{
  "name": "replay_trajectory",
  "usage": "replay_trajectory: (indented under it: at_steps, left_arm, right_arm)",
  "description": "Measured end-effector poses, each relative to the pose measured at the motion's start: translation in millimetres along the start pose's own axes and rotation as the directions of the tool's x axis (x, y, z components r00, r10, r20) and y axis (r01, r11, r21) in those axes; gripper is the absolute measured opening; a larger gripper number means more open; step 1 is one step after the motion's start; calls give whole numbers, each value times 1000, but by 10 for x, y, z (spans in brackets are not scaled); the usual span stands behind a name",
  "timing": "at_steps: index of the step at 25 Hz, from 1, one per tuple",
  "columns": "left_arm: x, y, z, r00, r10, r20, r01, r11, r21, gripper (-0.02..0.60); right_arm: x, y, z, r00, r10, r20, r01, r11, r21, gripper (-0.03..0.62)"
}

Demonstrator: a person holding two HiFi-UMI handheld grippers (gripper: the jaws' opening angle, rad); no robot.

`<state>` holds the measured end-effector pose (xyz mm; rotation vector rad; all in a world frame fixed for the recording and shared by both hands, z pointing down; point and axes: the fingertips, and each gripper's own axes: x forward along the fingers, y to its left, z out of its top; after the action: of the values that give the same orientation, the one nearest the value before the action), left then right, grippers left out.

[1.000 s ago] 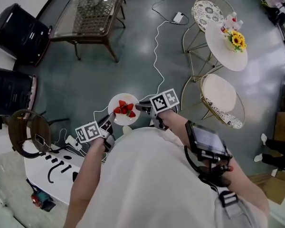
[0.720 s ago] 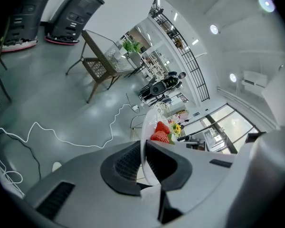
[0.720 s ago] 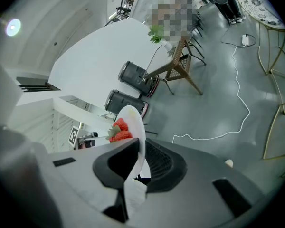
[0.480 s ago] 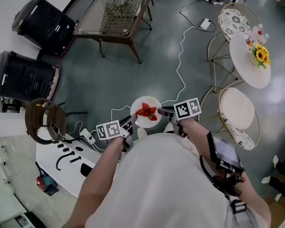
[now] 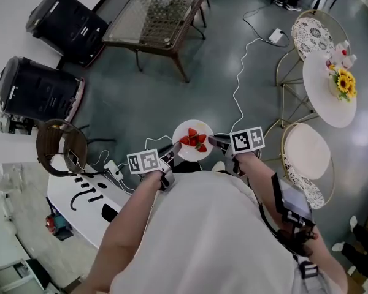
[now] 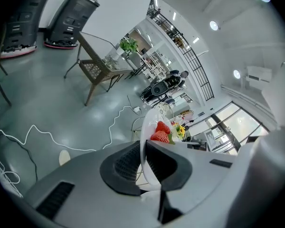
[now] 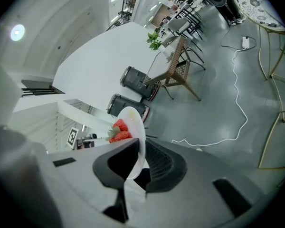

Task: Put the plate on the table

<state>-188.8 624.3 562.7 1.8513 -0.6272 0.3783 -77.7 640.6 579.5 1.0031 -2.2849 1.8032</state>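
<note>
A small white plate (image 5: 191, 148) with several strawberries (image 5: 195, 141) is held in the air in front of the person, above the grey floor. My left gripper (image 5: 170, 154) is shut on the plate's left rim and my right gripper (image 5: 214, 143) is shut on its right rim. In the left gripper view the plate (image 6: 147, 146) stands edge-on between the jaws with the strawberries (image 6: 161, 132) above them. The right gripper view shows the same plate (image 7: 135, 132) clamped, with the strawberries (image 7: 120, 129) on its left face. A round white table (image 5: 329, 90) with sunflowers (image 5: 345, 83) stands at the far right.
A glass-topped wicker table (image 5: 159, 14) stands at the top. Two black machines (image 5: 40, 90) are at the left. A white cable (image 5: 240, 84) runs across the floor. A cushioned gold-frame chair (image 5: 306, 161) sits near the round table. A white board (image 5: 83, 204) lies at lower left.
The person has moved with the plate: the view has shifted, so the round table sits farther right and the glass table nearer the top. Both grippers keep hold of the plate.
</note>
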Motion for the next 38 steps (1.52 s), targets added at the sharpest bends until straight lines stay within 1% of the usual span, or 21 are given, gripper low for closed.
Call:
replay_trajectory:
  at_steps: [6, 9, 13, 16, 19, 21, 25, 29, 32, 38]
  left_arm:
    - [148, 141, -3, 1000, -14, -27, 14, 1000, 18, 20]
    - [408, 39, 242, 998, -32, -55, 34, 999, 31, 20]
    - [776, -101, 575, 993, -73, -93, 76, 997, 32, 20]
    - [938, -113, 790, 988, -103, -111, 108, 994, 35, 20]
    - [986, -30, 1008, 985, -120, -125, 124, 992, 24, 20]
    - [978, 35, 1192, 984, -130, -122, 133, 991, 18, 20]
    - [986, 157, 1688, 983, -146, -107, 150, 988, 24, 20]
    - [934, 332, 2026, 983, -158, -95, 160, 987, 23, 20]
    - [870, 431, 2193, 983, -167, -77, 168, 986, 5, 20]
    - [864, 636, 2337, 985, -168, -50, 165, 984, -61, 20]
  right_arm:
    - [54, -158, -9, 999, -15, 32, 15, 1000, -3, 27]
    - [-62, -277, 273, 998, -34, 49, 33, 999, 16, 26]
    - [-227, -437, 683, 994, -79, 70, 76, 996, 47, 26]
    - [-243, -499, 906, 990, -106, 92, 101, 993, 61, 26]
    - [-128, -503, 1103, 988, -124, 96, 117, 991, 68, 26]
    - [-18, -469, 1265, 988, -129, 89, 124, 990, 62, 26]
    - [214, -392, 1709, 986, -143, 91, 141, 989, 34, 26]
    - [493, -325, 1996, 984, -152, 87, 152, 988, 6, 26]
    - [657, -260, 2131, 986, -155, 67, 156, 988, -7, 26]
    - [870, -273, 2310, 986, -163, 15, 163, 986, -22, 26]
